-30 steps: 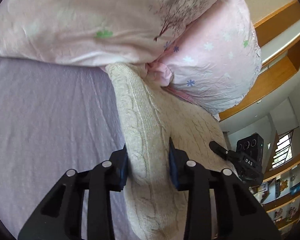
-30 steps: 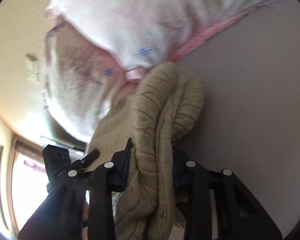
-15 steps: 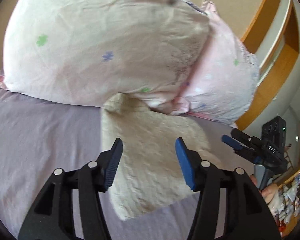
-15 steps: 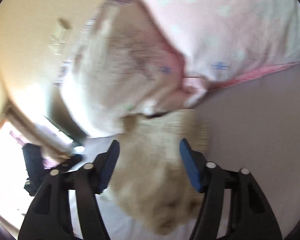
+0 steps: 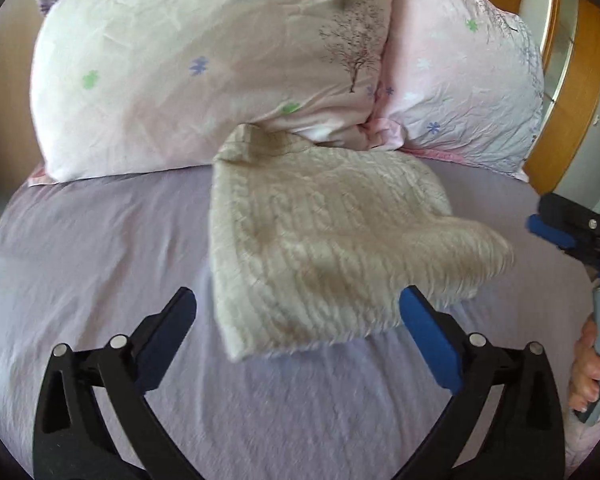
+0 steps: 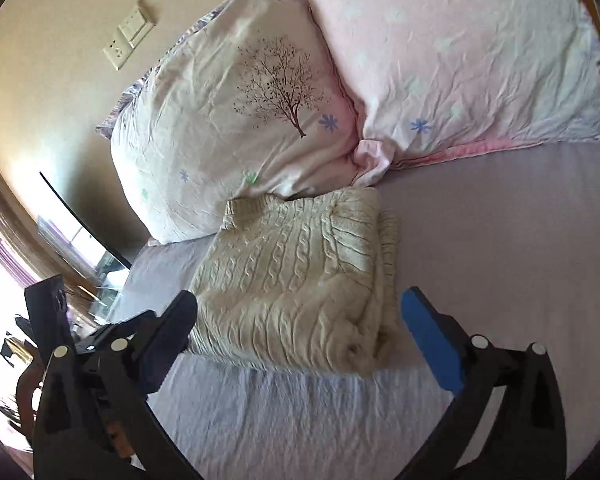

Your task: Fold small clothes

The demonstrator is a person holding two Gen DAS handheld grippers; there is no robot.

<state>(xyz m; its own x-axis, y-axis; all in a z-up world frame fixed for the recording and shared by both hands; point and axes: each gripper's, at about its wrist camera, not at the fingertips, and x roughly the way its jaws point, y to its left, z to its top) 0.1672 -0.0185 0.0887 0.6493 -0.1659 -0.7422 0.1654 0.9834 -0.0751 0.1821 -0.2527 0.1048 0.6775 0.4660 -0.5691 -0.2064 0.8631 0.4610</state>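
Observation:
A cream cable-knit sweater [image 5: 324,240] lies folded on the lilac bed sheet [image 5: 80,248], its far end touching the pillows. It also shows in the right wrist view [image 6: 296,280]. My left gripper [image 5: 298,328] is open and empty, hovering just short of the sweater's near edge. My right gripper [image 6: 300,328] is open and empty, also just short of the sweater. The right gripper also appears at the right edge of the left wrist view [image 5: 572,236], held by a hand.
Two pale pink pillows with tree and flower prints [image 5: 204,60] [image 5: 460,80] lie against the wooden headboard [image 5: 568,92]. In the right wrist view a wall with switch plates [image 6: 130,34] and a window [image 6: 4,280] are at the left. The lilac sheet [image 6: 500,220] spreads around the sweater.
Both grippers were shut on the sweater a second ago. They have opened, let it go and pulled back. The sweater now lies folded on the sheet.

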